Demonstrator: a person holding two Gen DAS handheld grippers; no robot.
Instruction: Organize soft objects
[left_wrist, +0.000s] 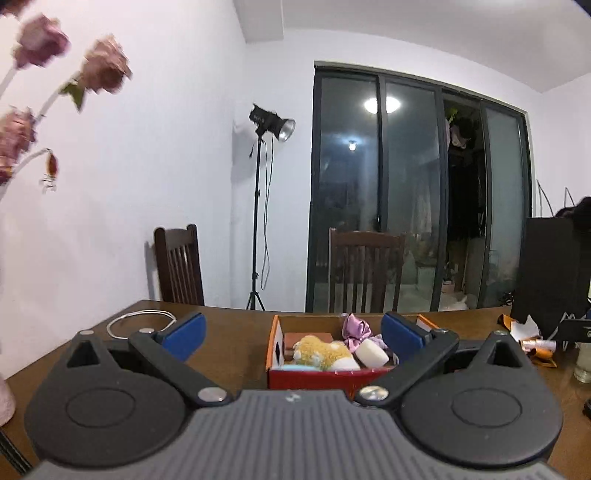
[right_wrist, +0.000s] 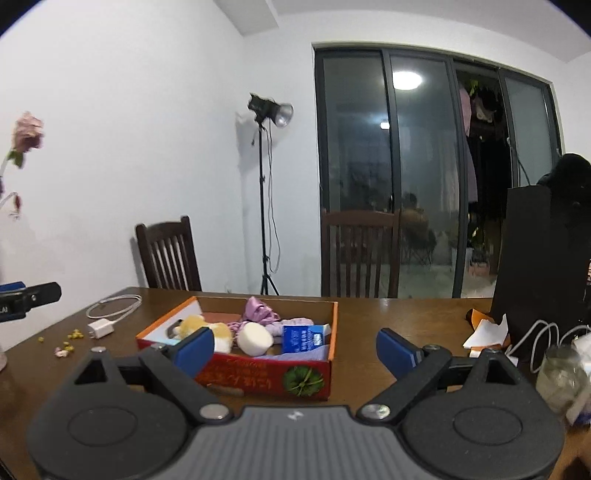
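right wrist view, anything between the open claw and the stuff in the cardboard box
Nothing visible blocks it. The right claw is open and empty, and only bare table and the near wall of the box lie before the plush toy and white sponge.

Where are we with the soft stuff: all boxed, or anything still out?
Looks mostly done: the plush toy, white sponge, purple scrunchie and tissue pack lie in the box. Both the left gripper and right gripper are open and empty. No soft item shows outside on the table.
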